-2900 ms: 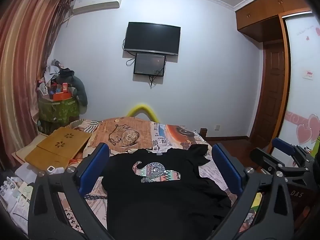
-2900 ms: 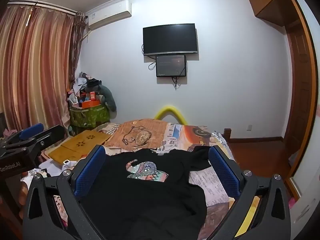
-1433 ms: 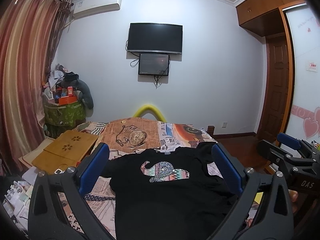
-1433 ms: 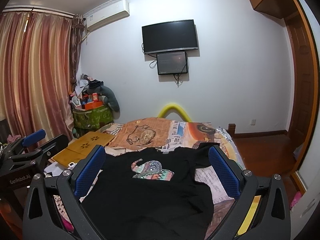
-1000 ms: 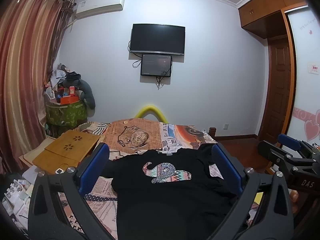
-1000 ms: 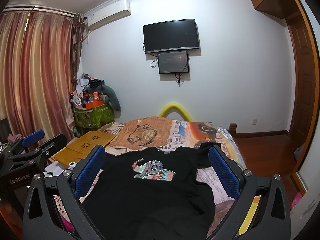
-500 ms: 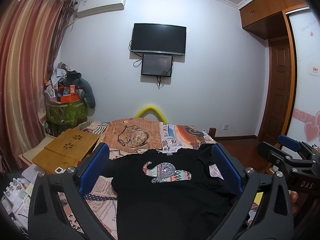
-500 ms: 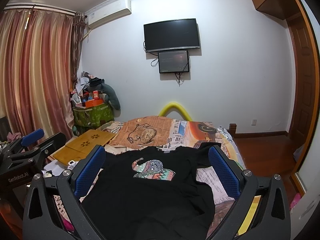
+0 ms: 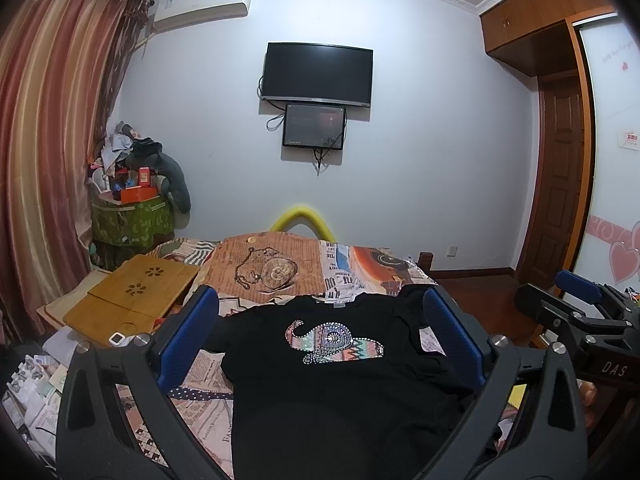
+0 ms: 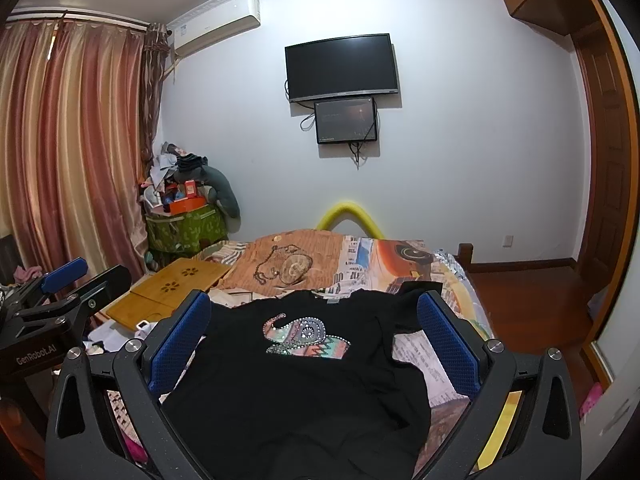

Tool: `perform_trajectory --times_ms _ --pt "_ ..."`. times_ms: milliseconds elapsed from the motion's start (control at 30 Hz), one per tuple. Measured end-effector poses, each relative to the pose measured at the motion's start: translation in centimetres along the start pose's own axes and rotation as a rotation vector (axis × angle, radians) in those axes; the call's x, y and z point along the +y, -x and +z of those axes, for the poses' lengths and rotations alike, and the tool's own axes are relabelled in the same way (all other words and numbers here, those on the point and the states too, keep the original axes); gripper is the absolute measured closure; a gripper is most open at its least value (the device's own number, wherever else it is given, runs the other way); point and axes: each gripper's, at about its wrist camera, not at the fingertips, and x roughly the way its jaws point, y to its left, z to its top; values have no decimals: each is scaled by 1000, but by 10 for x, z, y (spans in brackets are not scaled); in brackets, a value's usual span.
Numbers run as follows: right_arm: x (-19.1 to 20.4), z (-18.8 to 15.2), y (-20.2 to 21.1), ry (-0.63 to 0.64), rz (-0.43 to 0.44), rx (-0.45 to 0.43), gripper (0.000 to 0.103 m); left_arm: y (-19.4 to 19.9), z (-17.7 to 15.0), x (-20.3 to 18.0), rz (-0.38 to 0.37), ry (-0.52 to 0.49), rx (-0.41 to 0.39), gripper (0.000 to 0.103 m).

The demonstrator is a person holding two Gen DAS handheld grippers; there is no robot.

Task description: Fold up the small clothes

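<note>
A small black T-shirt (image 9: 332,396) with a colourful beaded elephant print lies spread flat on the bed, neck towards the far wall; it also shows in the right wrist view (image 10: 304,384). My left gripper (image 9: 320,332) is open and empty, held above the shirt's near part. My right gripper (image 10: 314,330) is open and empty too, above the same shirt. Each gripper shows at the edge of the other's view: the right one (image 9: 580,312), the left one (image 10: 60,292).
The bed (image 9: 280,268) has a patterned newspaper-print cover. A bamboo lap tray (image 9: 132,296) lies at its left. A green cluttered box (image 9: 132,220) stands in the corner by the curtain. A TV (image 9: 318,72) hangs on the far wall. A wooden door (image 9: 560,184) is at the right.
Both grippers have drifted slightly, so the views shifted a little over the shirt. The shirt has not moved and both grippers stay open.
</note>
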Motion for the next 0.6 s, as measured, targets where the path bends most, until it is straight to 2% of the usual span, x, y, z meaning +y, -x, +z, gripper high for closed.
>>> perform_trajectory --times_ms 200,400,500,600 --pt "-6 -3 -12 2 -18 25 1 -20 -1 6 13 8 23 0" --pt "-22 -7 -36 24 -77 46 1 -62 -2 21 58 9 52 0" --pt "-35 -10 -54 34 -118 64 1 -94 -4 33 58 9 105 0" --pt "-50 -14 -76 34 -140 95 1 -132 -11 48 20 39 167 0"
